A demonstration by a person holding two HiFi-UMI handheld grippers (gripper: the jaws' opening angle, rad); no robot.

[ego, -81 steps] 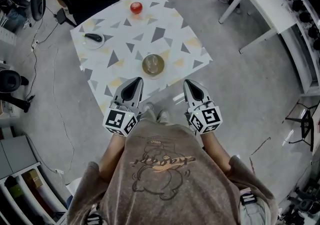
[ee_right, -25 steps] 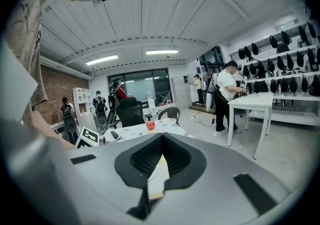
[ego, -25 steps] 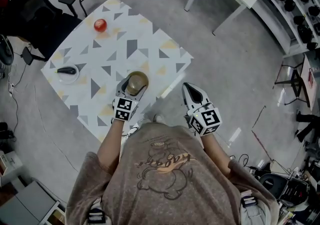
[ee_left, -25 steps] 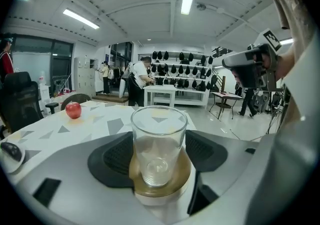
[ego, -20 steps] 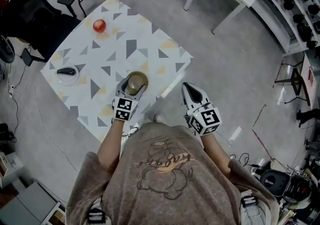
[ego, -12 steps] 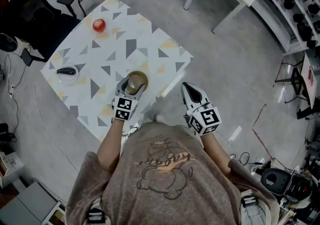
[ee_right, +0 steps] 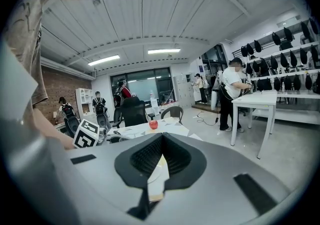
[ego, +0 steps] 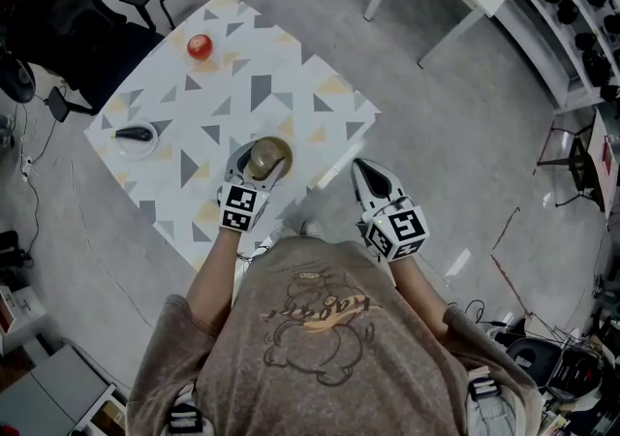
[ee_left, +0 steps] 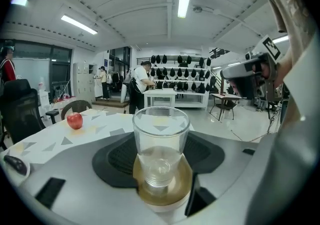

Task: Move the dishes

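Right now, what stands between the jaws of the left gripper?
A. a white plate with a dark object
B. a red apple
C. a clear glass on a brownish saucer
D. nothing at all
C: in the left gripper view the clear glass stands on the brownish saucer between the parted jaws, while the red apple lies far off on the table.

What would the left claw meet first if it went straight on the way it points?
The glass on its brown saucer, standing between the left claw's jaws; whether they touch it yet is unclear.
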